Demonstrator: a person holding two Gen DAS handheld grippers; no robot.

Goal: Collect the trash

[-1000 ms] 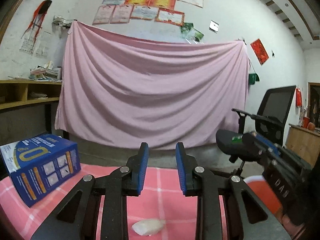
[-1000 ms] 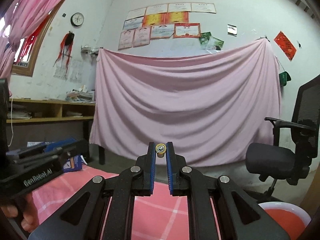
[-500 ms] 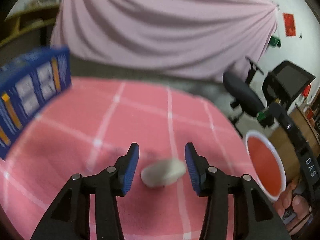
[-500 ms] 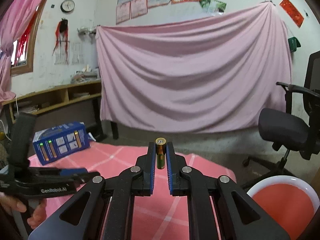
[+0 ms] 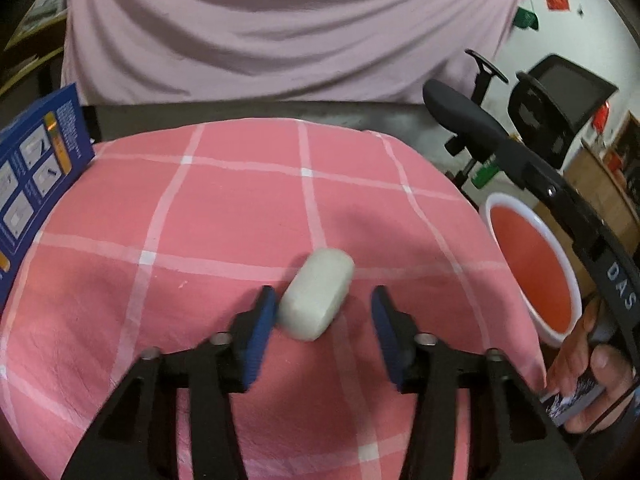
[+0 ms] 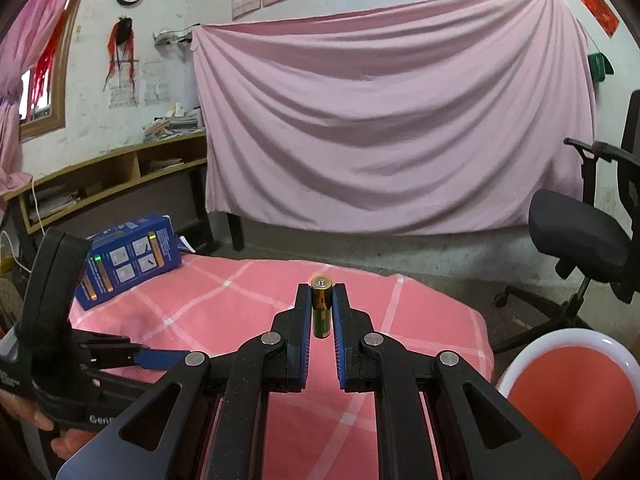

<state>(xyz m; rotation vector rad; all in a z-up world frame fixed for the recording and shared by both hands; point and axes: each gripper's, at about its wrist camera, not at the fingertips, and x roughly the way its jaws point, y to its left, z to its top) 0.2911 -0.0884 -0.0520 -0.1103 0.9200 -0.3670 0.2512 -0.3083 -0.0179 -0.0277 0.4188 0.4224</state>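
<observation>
Left gripper had dropped onto tabletop — jaws closing around white lump, left pad touching, right apart. Right gripper clenched upright battery — red bin lower right.

white oblong lump lies tilted on pink checked cloth.

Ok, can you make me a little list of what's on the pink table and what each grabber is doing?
surface: pink checked tablecloth
trash on cloth: white rounded lump
left gripper: jaws closing around the lump, left pad at its side, right pad apart
right gripper: jaws shut on a green and gold battery
box: blue printed cardboard box, on the cloth's far left corner
bin: red bucket with white rim, beside the table
</observation>
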